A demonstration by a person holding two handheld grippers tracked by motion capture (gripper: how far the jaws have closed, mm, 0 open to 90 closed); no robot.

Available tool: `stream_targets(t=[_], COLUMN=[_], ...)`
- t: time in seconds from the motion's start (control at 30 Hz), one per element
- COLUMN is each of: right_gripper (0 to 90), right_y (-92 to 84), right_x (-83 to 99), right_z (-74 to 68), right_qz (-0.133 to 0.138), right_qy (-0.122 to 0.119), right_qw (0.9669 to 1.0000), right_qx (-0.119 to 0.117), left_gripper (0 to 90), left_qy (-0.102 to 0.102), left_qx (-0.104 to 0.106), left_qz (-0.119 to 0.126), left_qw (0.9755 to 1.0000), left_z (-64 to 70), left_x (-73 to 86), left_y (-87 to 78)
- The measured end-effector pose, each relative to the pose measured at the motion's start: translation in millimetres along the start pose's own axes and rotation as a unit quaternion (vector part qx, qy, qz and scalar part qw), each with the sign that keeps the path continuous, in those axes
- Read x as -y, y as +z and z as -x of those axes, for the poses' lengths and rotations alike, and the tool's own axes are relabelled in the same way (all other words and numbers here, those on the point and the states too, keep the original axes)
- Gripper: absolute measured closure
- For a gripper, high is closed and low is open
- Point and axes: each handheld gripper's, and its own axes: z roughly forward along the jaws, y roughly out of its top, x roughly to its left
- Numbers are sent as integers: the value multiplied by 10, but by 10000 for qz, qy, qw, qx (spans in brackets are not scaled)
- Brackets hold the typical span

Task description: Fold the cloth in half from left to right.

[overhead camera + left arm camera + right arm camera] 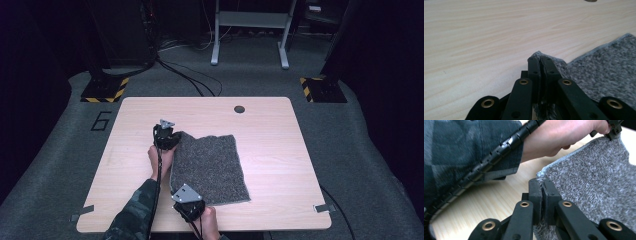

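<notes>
1. Two corners of the grey cloth (210, 167) are in my grip, both on its left edge, so I judge the step in hand to be lifting that edge to fold it across to the right side. The cloth lies flat on the wooden table (280, 150), a little left of the middle, near my side.

2. Nearest me, the right gripper (189, 202) has the near left corner. In the right gripper view its jaws are pressed together on the cloth (594, 182), with the hem sticking up between the tips and pile bunched lower down between the links.

3. Farther out, the left gripper (167, 136) has the far left corner. In the left gripper view its jaws are likewise clamped tight on the cloth (604, 65), the corner peeking just past the tips.

4. To do this well, I would raise both hands evenly so the edge stays taut between them and does not sag in the middle.

5. I would carry the edge across level, keeping both corners in line with the right edge so the halves meet square.

6. The bites look shallow, right at the hem, so I would move slowly; a jerk could pull a corner free.
</notes>
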Motion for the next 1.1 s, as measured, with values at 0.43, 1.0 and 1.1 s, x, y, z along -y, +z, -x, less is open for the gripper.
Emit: stream_targets(t=[0.43, 1.0, 1.1], right_gripper=[871, 866, 866], right_y=[-168, -466, -505], right_x=[-422, -182, -125], right_z=[-92, 132, 181], right_qz=[757, 728, 710], right_qy=[-56, 236, 301], right_qw=[9971, 9970, 9968], right_qx=[-100, 139, 212], left_gripper=[863, 862, 861], left_qy=[367, 693, 702], left_qx=[-289, 82, 156], left_qz=[221, 194, 158], left_qw=[9987, 9974, 9973], left_z=[-100, 362, 438], left_x=[-346, -475, -466], left_y=[-435, -266, -194])
